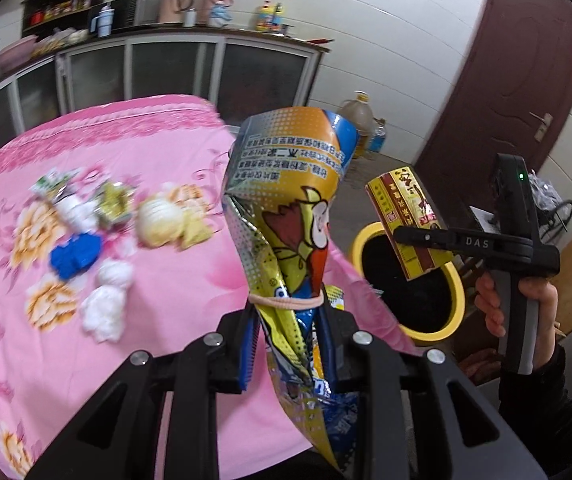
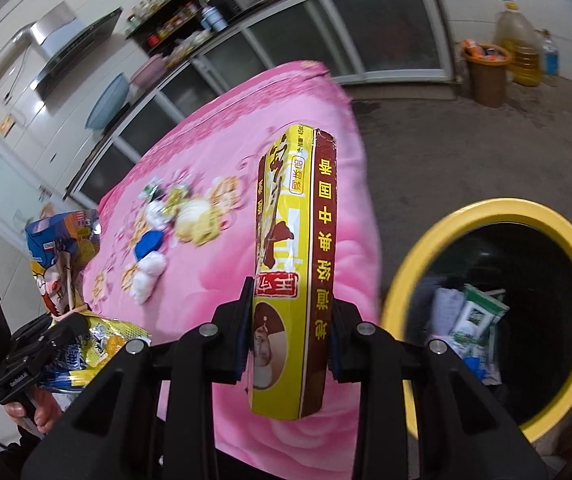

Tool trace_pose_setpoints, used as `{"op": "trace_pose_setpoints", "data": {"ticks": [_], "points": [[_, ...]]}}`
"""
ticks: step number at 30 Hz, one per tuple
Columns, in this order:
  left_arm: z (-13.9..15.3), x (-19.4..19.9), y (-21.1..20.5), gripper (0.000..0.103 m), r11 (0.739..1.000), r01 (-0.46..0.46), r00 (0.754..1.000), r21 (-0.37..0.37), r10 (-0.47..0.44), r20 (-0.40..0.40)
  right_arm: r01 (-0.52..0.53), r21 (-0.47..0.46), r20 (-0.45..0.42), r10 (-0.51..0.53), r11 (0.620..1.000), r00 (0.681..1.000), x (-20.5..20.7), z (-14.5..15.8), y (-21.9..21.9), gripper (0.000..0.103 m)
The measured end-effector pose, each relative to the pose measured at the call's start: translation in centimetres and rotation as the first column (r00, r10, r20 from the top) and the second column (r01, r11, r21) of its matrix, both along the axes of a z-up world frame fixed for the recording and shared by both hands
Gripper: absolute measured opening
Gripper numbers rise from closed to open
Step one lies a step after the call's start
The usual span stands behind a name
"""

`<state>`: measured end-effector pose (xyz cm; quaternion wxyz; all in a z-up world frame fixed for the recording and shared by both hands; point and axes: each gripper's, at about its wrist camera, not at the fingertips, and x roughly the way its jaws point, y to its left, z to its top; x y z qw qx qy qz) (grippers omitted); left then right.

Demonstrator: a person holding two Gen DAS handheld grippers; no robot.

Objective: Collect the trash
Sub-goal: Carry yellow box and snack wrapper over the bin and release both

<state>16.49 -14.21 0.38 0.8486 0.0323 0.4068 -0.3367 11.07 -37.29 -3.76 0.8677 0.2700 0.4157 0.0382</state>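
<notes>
My left gripper (image 1: 286, 344) is shut on a crumpled yellow-and-blue snack bag (image 1: 290, 184), held up over the table's right edge; it also shows in the right wrist view (image 2: 62, 256). My right gripper (image 2: 288, 344) is shut on a yellow-and-red carton (image 2: 294, 248), held above the table edge beside a yellow-rimmed trash bin (image 2: 438, 248). In the left wrist view the carton (image 1: 406, 216) hangs over the bin (image 1: 458, 300). More trash lies on the pink floral table (image 1: 158, 280): wrappers (image 1: 110, 200), white tissue wads (image 1: 106, 304), a blue piece (image 1: 76, 256).
The bin holds some trash (image 2: 474, 316). Cabinets (image 1: 190, 68) run along the far wall. An oil jug (image 2: 518, 44) and a brown bucket (image 2: 486, 76) stand on the floor. A brown door (image 1: 506, 92) is at the right.
</notes>
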Motion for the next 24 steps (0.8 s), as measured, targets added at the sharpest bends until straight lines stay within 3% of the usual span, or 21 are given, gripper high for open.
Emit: {"op": "trace_pose_setpoints", "data": {"ticks": [13, 24], "points": [[0.3, -0.3, -8.9, 0.024, 0.987, 0.157, 0.987, -0.017, -0.157, 0.026, 0.252, -0.036, 0.004, -0.252, 0.967, 0.968, -6.1, -1.2, -8.2, 0.029], [-1.3, -0.2, -16.5, 0.024, 0.967, 0.256, 0.966, -0.007, -0.256, 0.03, 0.322, -0.03, -0.034, -0.323, 0.946, 0.946, -8.7, -3.8, -10.9, 0.03]]}}
